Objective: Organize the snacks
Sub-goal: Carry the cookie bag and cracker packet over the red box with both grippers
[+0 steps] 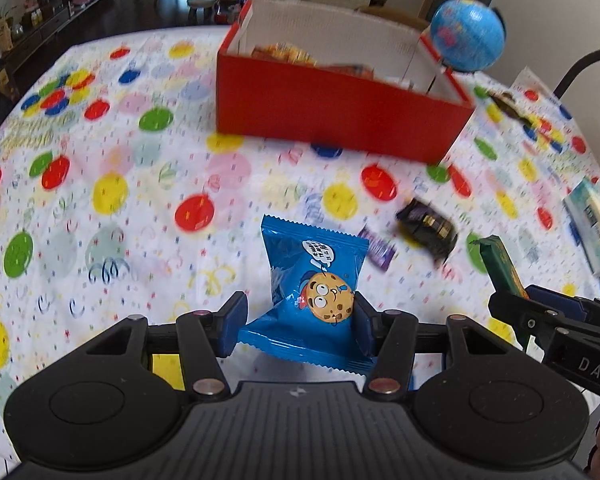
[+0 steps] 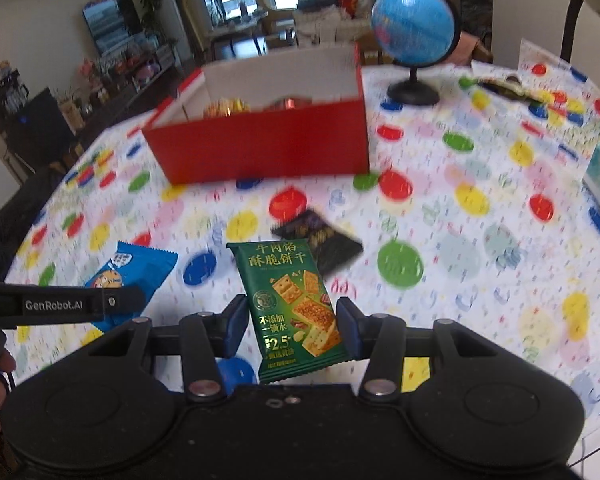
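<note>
Both tongs loaded, red box straight ahead

The left gripper (image 1: 296, 320) clasps the blue cookie packet (image 1: 314, 280) and the right gripper (image 2: 292, 322) clasps the green cracker packet (image 2: 294, 304), both upright; beyond the black wrapper (image 2: 320, 240), the red box (image 2: 260, 148) lies forward, its long side facing both.

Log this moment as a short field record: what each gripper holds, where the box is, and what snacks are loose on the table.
left gripper: shut on blue cookie packet, held above the table
right gripper: shut on green cracker packet, held upright
red box: open, beyond both grippers, some snacks already inside
loose snacks: black packet and purple packet on the tablecloth
tablecloth: white with coloured dots
globe: on a stand, right of the box
</note>
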`<state>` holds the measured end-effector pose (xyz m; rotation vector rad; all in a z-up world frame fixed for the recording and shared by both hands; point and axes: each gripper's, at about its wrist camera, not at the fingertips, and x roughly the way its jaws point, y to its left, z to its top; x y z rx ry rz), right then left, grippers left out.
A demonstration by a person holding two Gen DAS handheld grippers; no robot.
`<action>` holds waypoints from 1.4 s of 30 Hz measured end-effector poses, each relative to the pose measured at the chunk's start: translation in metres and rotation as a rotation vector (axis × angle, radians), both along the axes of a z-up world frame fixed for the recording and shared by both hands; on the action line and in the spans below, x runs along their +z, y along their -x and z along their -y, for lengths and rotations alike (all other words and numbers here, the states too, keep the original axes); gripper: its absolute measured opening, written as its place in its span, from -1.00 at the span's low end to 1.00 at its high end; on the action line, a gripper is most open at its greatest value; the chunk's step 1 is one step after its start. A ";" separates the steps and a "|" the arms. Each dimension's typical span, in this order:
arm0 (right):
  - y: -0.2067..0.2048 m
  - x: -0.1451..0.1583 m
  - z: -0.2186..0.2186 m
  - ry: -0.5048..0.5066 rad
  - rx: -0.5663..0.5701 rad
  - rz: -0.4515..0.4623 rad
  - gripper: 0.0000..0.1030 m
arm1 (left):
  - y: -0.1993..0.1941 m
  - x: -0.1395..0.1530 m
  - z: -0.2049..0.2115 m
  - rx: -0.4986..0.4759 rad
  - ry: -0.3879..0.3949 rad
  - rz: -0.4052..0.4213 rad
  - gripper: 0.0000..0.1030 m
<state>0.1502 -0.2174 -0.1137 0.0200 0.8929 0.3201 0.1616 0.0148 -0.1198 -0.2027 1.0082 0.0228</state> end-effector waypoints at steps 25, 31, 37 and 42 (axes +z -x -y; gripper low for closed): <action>-0.110 0.093 -0.038 0.011 -0.012 0.221 -0.10 | -0.123 0.094 -0.016 -0.023 -0.072 0.219 0.06; -0.144 0.089 -0.050 0.038 -0.033 0.219 -0.10 | -0.163 0.089 -0.020 -0.036 -0.111 0.219 0.06; -0.178 0.076 -0.059 0.063 -0.056 0.201 -0.10 | -0.202 0.076 -0.024 -0.065 -0.135 0.205 0.06; -0.202 0.060 -0.066 0.085 -0.068 0.172 -0.09 | -0.233 0.062 -0.027 -0.098 -0.138 0.187 0.06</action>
